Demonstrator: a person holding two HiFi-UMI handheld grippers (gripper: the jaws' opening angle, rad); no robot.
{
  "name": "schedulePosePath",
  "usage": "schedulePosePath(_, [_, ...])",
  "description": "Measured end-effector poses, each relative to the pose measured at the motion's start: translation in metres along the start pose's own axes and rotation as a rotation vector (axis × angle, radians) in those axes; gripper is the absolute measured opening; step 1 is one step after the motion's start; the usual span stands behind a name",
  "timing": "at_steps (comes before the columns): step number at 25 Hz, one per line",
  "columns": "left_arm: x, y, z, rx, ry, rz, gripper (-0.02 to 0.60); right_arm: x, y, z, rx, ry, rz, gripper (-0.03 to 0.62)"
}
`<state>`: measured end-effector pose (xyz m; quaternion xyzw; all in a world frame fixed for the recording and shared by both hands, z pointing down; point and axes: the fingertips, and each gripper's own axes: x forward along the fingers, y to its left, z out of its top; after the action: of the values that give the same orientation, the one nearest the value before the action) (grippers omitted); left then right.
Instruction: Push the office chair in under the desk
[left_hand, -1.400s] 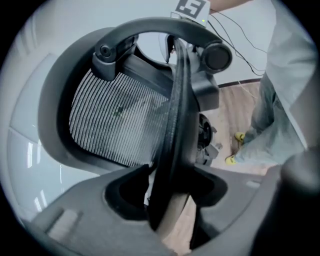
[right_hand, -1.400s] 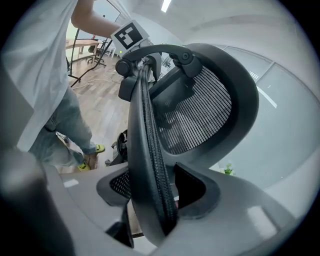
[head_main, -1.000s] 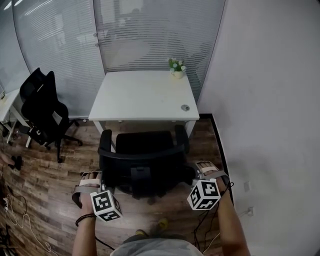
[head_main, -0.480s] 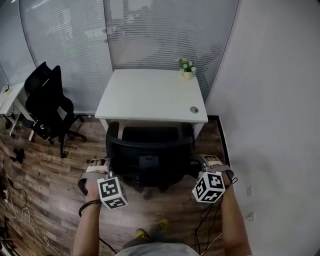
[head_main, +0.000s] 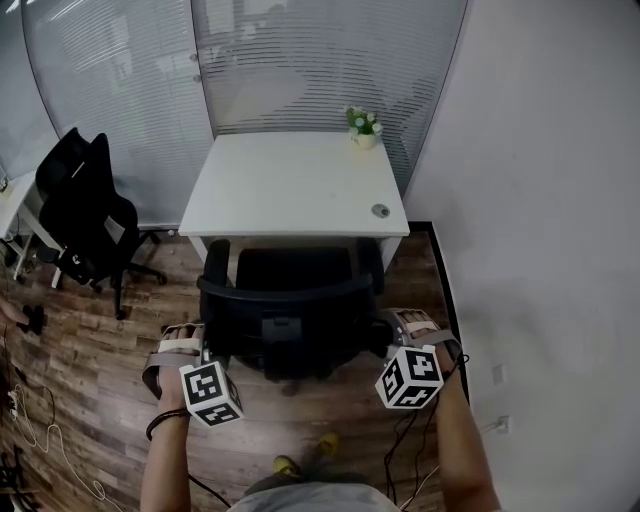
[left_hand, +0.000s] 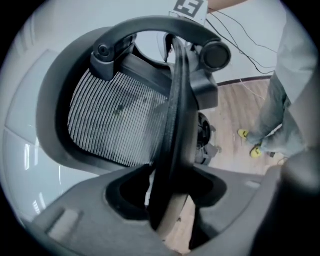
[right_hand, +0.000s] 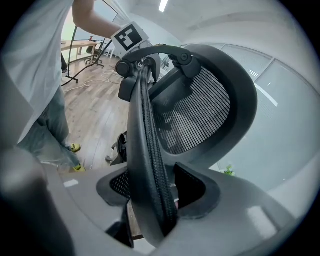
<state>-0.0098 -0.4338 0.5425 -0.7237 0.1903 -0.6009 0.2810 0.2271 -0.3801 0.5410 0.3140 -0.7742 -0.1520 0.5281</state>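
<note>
Black mesh fills the middle of the head view: the office chair has rolled closer to the white desk at upper centre than a second ago. Its seat front now meets the desk edge, but most of the seat is still outside. You keep the left gripper and the right gripper at the backrest sides.

Left gripper view: the jaws are clamped on the backrest rim.

Right gripper view: the jaws clamp the opposite rim.

I judge that more pushing is needed.
</note>
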Motion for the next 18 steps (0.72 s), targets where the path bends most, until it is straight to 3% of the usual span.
schedulePosePath(9, [-0.012,-0.009,-0.011,-0.029,0.008,-0.047,0.207,-0.002,0.004,0.010,-0.024,0.030,0.022,0.224])
schedulePosePath(18, [-0.005,0.008,-0.025,-0.007,0.000,-0.005,0.215,0.004,0.001,0.025,-0.008,0.026,0.007,0.215])
